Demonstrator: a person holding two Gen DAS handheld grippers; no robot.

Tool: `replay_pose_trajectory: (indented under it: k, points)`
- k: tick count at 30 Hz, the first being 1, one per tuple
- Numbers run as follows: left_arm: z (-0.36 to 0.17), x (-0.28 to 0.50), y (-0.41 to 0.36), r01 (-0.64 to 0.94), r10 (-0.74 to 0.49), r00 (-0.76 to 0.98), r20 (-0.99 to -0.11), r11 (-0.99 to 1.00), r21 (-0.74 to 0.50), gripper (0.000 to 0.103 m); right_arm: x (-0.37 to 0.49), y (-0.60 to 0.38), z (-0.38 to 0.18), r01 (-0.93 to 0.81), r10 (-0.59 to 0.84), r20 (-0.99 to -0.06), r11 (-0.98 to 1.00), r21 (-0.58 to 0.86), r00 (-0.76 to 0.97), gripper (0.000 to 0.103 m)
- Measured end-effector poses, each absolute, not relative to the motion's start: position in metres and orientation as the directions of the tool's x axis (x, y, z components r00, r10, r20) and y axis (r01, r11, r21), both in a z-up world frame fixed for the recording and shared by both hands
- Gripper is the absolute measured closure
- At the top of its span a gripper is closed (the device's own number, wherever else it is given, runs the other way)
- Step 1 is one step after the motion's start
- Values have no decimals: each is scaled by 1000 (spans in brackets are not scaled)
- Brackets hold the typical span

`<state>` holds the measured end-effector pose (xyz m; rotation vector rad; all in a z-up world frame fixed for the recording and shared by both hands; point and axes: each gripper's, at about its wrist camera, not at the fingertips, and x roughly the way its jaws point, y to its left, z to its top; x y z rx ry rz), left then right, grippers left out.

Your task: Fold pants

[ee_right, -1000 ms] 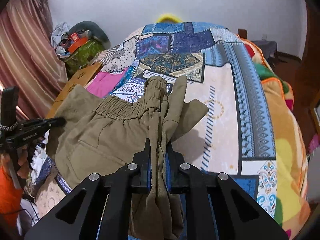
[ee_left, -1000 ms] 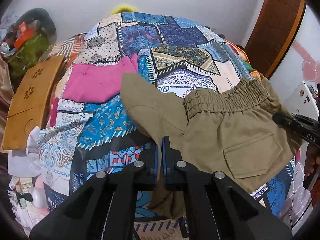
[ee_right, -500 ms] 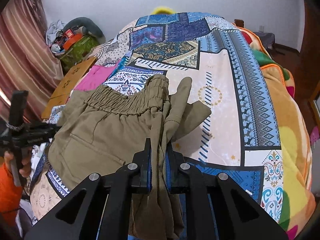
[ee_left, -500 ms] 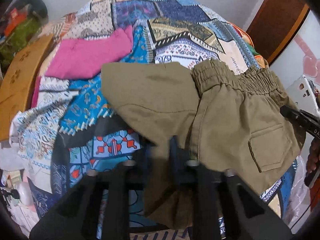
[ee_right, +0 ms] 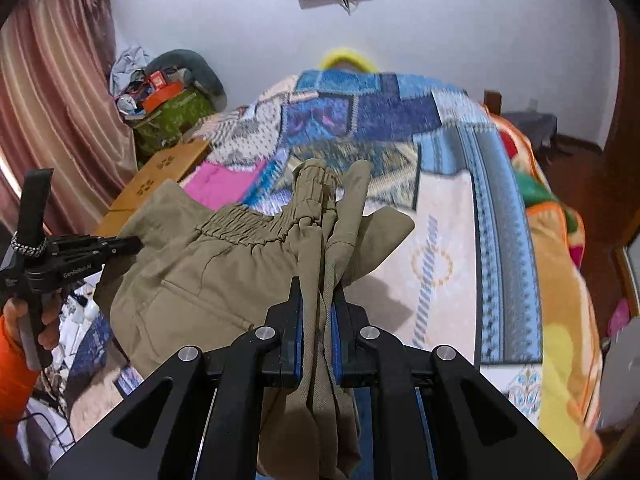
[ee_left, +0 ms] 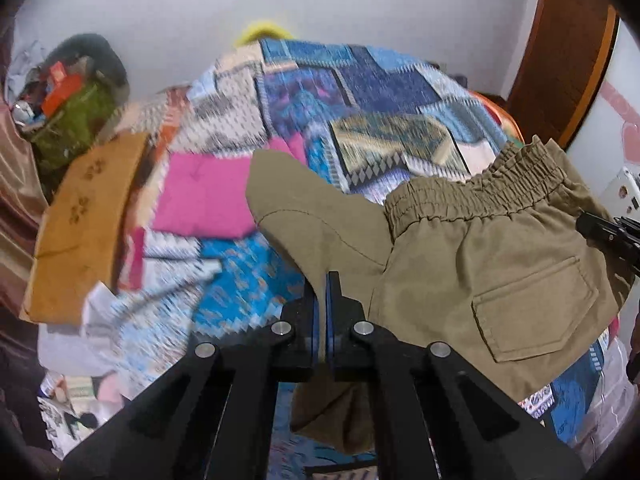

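Olive-khaki pants point(ee_left: 480, 264) with an elastic waistband and a back pocket hang stretched between my two grippers above the bed. My left gripper point(ee_left: 322, 292) is shut on a thin fold of the pants at their left edge. My right gripper point(ee_right: 318, 300) is shut on a thick bunch of the pants point(ee_right: 224, 272) at their right edge. Loose fabric hangs below both jaws. The right gripper's tip shows in the left wrist view point(ee_left: 608, 234); the left gripper shows in the right wrist view point(ee_right: 80, 252).
A patchwork bedspread point(ee_right: 452, 240) covers the bed beneath. A pink garment point(ee_left: 204, 196) lies on it at the left, beside a wooden board point(ee_left: 84, 224). A cluttered green bag point(ee_right: 168, 116) and curtain point(ee_right: 52, 120) stand left; a wooden door point(ee_left: 560, 48) right.
Both grippers rose and tilted up, lifting the pants higher above the bed; the wall now shows more. Both grips stayed shut on the fabric.
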<state>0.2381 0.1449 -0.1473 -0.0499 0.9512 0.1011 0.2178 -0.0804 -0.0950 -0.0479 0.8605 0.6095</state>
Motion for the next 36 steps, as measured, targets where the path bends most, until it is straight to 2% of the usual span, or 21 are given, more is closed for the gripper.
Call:
replay_pose_trajectory:
  k: [4, 13, 20, 29, 32, 36]
  points:
    - [-127, 248, 168, -148, 126, 603, -787, 988, 45, 100, 234, -59, -78, -543, 505, -697, 817, 195, 510, 94]
    - [-94, 289, 247, -276, 230, 633, -739, 959, 62, 100, 281, 16, -58, -583, 530, -647, 797, 159, 547, 94]
    - [-103, 334, 301, -352, 321, 628, -709, 930, 108, 100, 324, 81, -61, -587, 543, -625, 793, 163, 561, 94]
    - [-188, 395, 355, -366, 311, 562, -767, 925, 107, 99, 374, 135, -112, -580, 501, -663, 805, 122, 556, 94]
    - [-241, 412, 367, -369, 308, 455, -835, 919, 138, 99, 385, 144, -147, -579, 471, -713, 808, 111, 520, 94]
    - [-293, 414, 380, -381, 366, 294, -883, 892, 243, 99, 390, 150, -188, -585, 414, -797, 806, 95, 440, 92]
